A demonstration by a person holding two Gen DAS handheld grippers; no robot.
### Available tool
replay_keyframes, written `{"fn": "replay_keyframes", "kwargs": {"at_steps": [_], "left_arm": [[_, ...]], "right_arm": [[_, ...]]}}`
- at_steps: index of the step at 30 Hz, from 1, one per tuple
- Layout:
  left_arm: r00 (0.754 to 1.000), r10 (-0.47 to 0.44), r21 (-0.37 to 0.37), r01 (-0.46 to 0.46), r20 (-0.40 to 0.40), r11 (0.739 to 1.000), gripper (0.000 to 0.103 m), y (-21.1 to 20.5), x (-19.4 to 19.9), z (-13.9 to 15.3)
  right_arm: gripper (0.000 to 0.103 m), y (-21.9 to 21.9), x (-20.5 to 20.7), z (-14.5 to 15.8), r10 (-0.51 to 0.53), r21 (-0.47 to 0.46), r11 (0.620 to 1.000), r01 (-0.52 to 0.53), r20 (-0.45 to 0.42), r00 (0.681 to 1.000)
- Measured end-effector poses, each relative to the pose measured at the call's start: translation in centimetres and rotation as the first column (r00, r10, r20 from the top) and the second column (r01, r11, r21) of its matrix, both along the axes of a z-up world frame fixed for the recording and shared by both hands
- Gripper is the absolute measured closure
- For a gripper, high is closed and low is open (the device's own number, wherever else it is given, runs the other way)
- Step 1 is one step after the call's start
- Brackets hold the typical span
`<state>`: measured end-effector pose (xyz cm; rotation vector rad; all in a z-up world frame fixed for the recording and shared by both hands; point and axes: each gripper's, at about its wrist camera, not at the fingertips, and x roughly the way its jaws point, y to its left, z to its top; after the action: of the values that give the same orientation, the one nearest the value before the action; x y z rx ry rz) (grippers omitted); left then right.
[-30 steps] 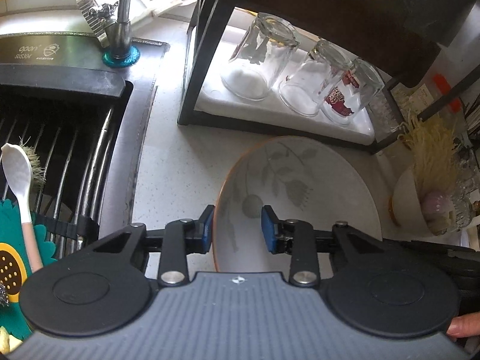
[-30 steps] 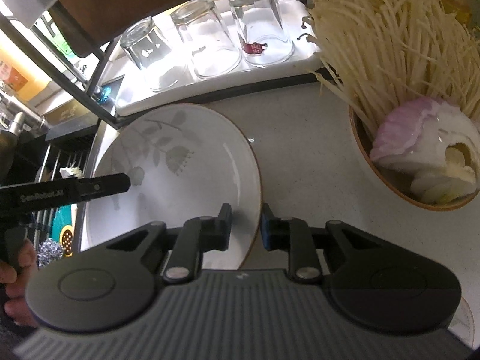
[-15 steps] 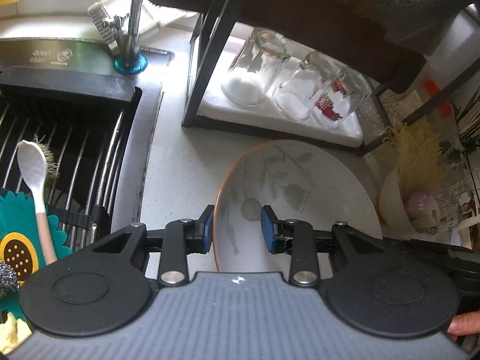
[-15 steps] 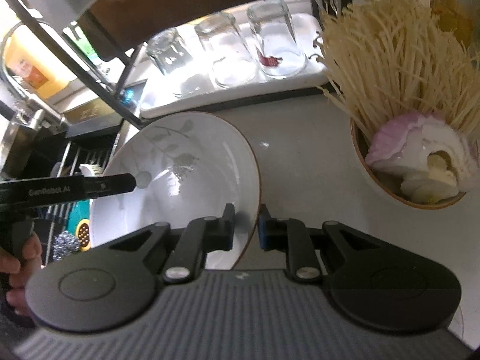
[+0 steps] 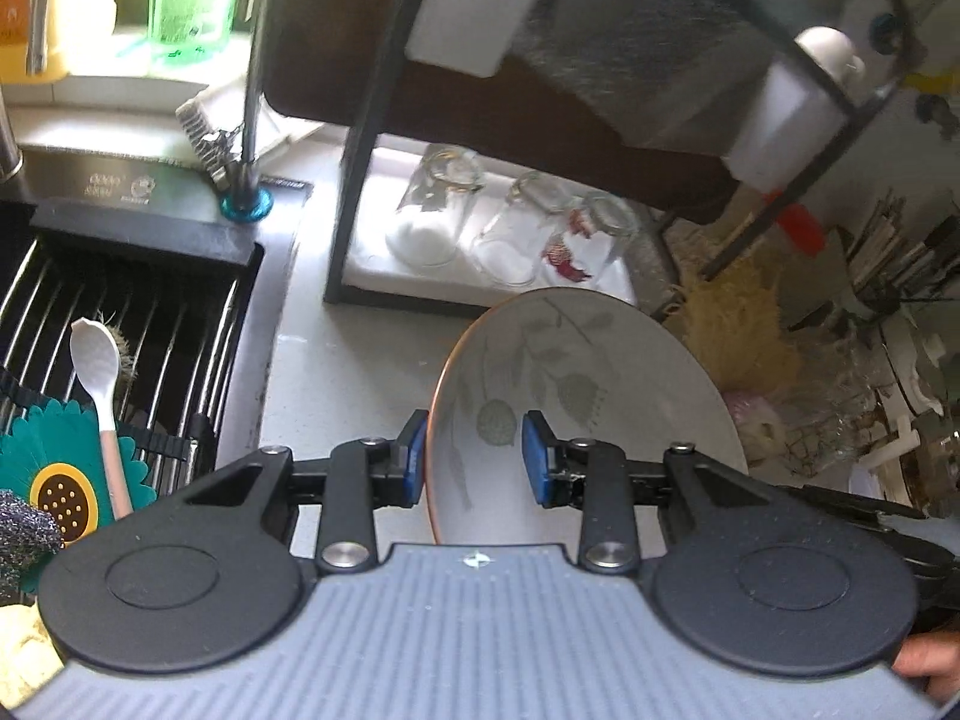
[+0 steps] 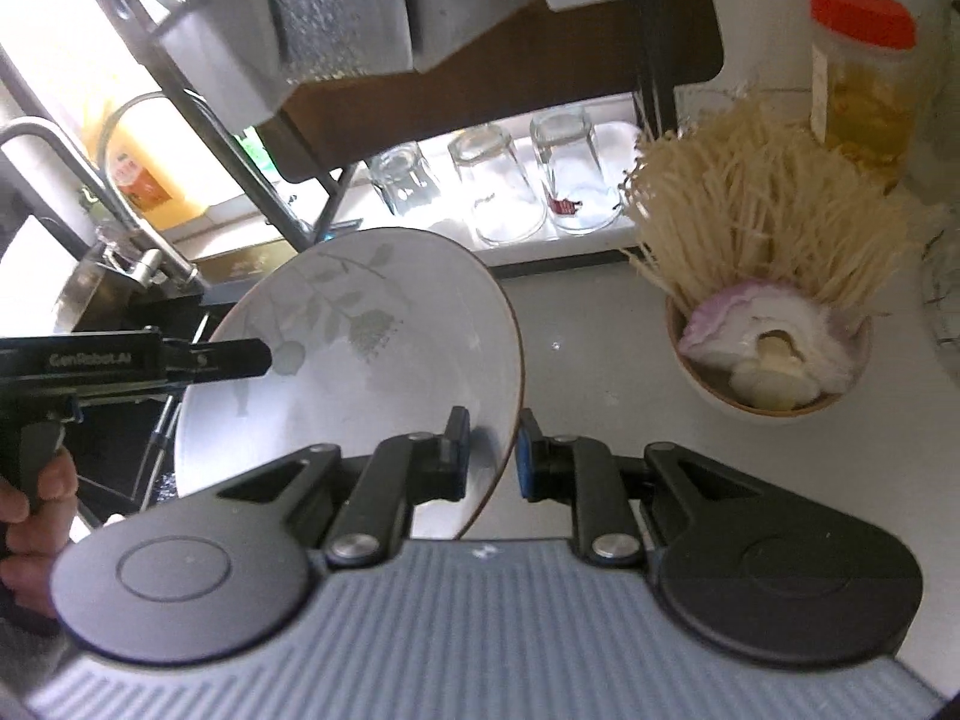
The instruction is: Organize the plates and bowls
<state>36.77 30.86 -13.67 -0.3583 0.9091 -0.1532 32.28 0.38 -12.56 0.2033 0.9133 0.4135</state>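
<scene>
White leaf-print plate [image 6: 384, 360] pinched by right tongs [image 6: 487, 450], left tongs [image 5: 474, 456] astride rim, spoon [image 5: 99, 372] left-view only.

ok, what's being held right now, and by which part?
The white leaf-patterned plate, by its brown rim: right gripper on one edge, left gripper on the opposite edge.

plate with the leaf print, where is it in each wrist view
Left wrist: plate sits centre, tilted, its left rim between the left gripper fingers.
Right wrist: plate sits centre-left, its right rim between the right gripper fingers.
Shared landmark: three upturned glasses behind the plate.
</scene>
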Motion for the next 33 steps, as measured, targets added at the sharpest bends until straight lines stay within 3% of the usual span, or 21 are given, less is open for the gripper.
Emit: {"fn": "replay_keyframes", "kwargs": {"at_steps": [9, 14, 20, 26, 33], "left_arm": [[0.999, -0.051, -0.015, 0.051, 0.001, 0.999, 0.066, -4.3, -3.1, 1.6], [0.993, -0.115, 0.033, 0.115, 0.000, 0.993, 0.066, -7.2, -4.5, 2.6], [0.993, -0.120, 0.049, 0.120, -0.011, 0.991, 0.066, -9.7, -5.6, 3.5], [0.989, -0.146, 0.060, 0.148, -0.032, 0.987, 0.066, -12.4, -6.0, 3.2], [0.980, -0.186, 0.100, 0.193, -0.078, 0.976, 0.066, -15.4, -6.3, 1.8]], "right_arm": [[0.084, -4.0, -4.0, 1.1, -0.057, 0.029, 0.998, 0.056, 0.052, 0.997], [0.084, -6.6, -6.4, 1.1, -0.100, 0.072, 0.993, 0.097, 0.031, 0.995], [0.084, -8.7, -8.2, 1.4, -0.130, 0.102, 0.987, 0.124, 0.048, 0.990], [0.084, -11.1, -9.6, 1.1, -0.158, 0.108, 0.983, 0.151, 0.058, 0.986], [0.084, -12.7, -9.6, -0.3, -0.154, 0.067, 0.986, 0.152, 0.011, 0.988]]}}
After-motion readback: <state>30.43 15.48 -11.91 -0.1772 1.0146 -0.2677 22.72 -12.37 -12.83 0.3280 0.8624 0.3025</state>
